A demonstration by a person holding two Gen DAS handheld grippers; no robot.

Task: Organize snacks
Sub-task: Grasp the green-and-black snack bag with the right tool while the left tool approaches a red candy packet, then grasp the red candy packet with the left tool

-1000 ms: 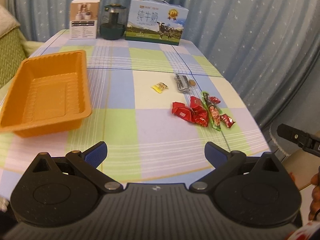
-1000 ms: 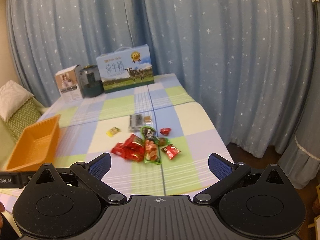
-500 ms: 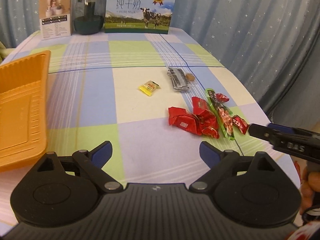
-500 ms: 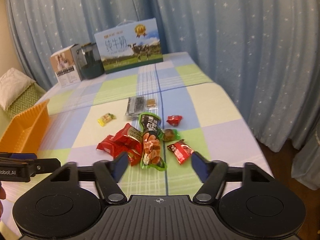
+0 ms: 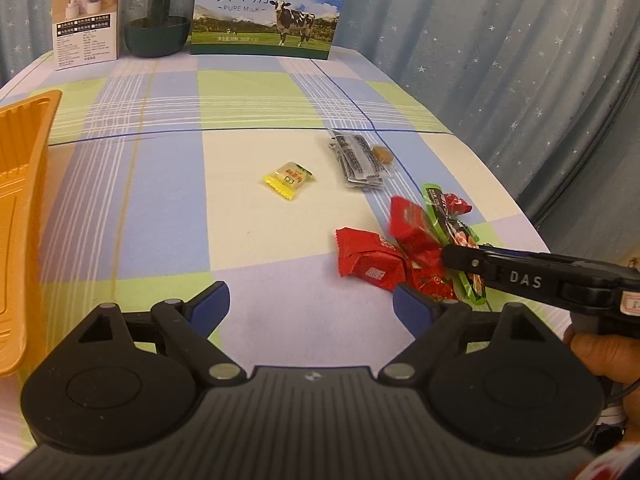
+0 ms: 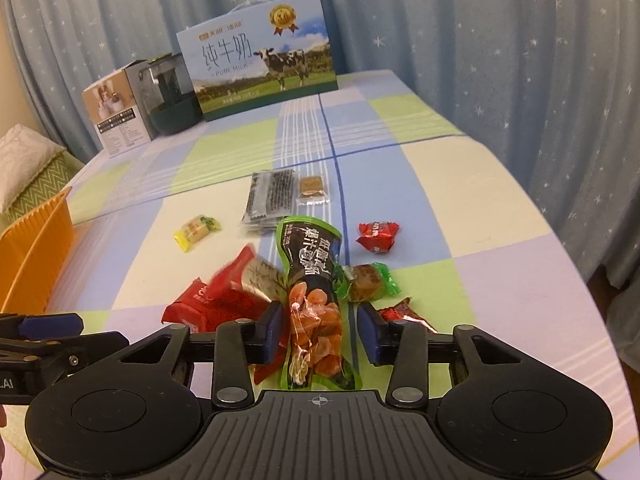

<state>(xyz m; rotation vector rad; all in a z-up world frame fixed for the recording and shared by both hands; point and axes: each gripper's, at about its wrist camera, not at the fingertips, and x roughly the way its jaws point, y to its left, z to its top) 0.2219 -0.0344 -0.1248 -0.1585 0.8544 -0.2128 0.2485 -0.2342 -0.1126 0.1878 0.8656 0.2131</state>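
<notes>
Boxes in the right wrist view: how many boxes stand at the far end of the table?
2. The blue milk box stands at the far middle. The white box stands to its left, with a dark jar between them. No other box shows; none seems hidden.

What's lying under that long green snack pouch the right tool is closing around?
The green pouch overlaps red packets at its left edge and a green-wrapped candy at its right. Whatever lies beneath its middle is covered. The right tool is closing around it.
</notes>
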